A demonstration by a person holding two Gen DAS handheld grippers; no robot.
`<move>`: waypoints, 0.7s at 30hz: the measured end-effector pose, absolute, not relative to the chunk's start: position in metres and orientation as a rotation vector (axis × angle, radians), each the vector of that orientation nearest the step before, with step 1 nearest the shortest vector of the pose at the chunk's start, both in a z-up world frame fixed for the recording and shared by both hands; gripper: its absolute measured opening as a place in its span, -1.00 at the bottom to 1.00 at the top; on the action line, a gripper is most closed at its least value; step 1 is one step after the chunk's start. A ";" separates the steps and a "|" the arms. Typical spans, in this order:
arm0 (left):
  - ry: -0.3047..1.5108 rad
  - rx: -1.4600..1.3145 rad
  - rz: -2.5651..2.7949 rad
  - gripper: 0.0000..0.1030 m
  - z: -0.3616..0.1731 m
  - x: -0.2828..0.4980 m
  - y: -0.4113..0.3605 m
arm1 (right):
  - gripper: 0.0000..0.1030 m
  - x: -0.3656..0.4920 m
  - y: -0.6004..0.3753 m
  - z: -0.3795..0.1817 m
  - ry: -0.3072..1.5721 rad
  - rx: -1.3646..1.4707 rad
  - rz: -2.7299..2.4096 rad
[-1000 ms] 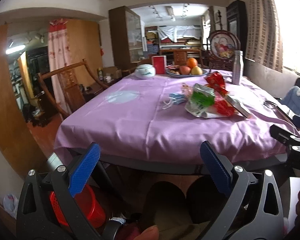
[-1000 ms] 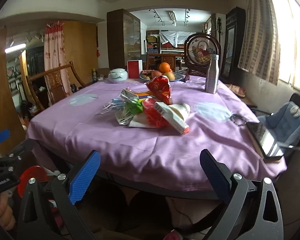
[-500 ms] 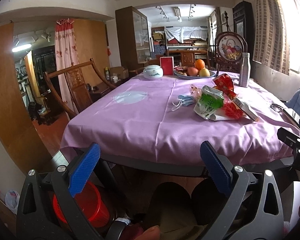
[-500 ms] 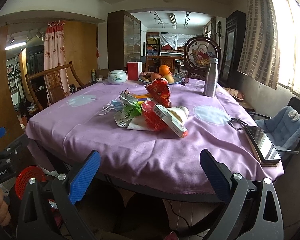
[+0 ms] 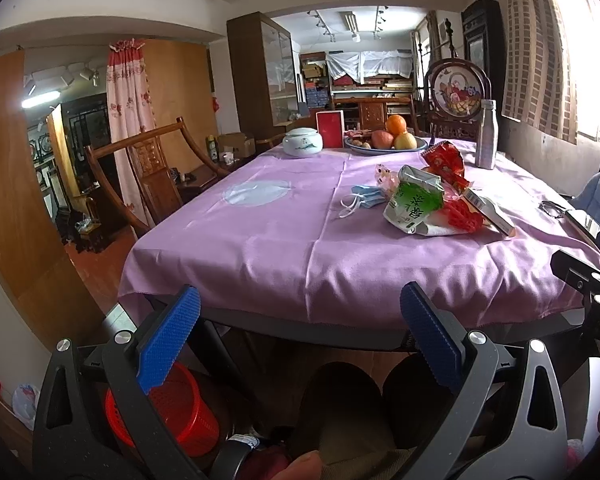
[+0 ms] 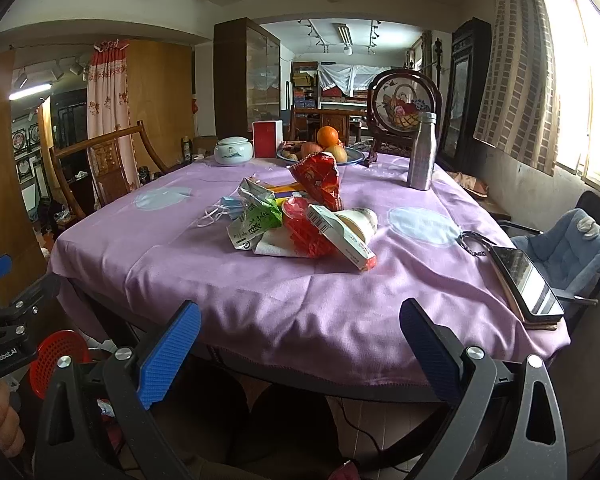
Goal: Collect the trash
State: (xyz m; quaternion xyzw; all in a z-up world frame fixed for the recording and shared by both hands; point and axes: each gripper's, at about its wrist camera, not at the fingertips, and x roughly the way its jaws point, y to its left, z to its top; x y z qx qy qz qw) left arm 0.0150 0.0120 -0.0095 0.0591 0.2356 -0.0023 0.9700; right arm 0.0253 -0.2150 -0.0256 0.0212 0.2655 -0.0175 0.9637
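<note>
Trash pile (image 6: 300, 220) mid-table, crumpled green/red wrappers, blue mask (image 6: 230, 206)

A counter (image 6: 228, 304) with a heap of trash (image 6: 296, 220) near its middle, seen from its near edge.

A face mask (image 6: 224, 208) lies just left of the heap. Behind it, at the far edge, stand a lidded jar (image 6: 234, 151), a box (image 6: 267, 139) and a fruit bowl (image 6: 332, 151), left to right. A bottle (image 6: 422, 151) stands to the far right. A tablet (image 6: 526, 284) lies at the right edge, an armchair (image 6: 568, 252) beyond it. A basket (image 5: 168, 408) sits on the floor, below the counter's near left corner.
</note>
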 end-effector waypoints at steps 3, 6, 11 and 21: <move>0.482 0.122 -0.010 0.87 -0.011 0.016 0.010 | 0.89 0.025 -0.216 -0.026 0.536 0.042 -0.039; 0.483 0.124 -0.011 0.87 -0.011 0.016 0.010 | 0.89 0.025 -0.216 -0.025 0.528 0.042 -0.041; 0.482 0.117 -0.008 0.87 -0.009 0.018 0.010 | 0.89 0.026 -0.217 -0.024 0.522 0.036 -0.045; 0.478 0.148 0.011 0.87 -0.008 0.021 0.009 | 0.89 0.030 -0.220 -0.028 0.533 0.024 -0.061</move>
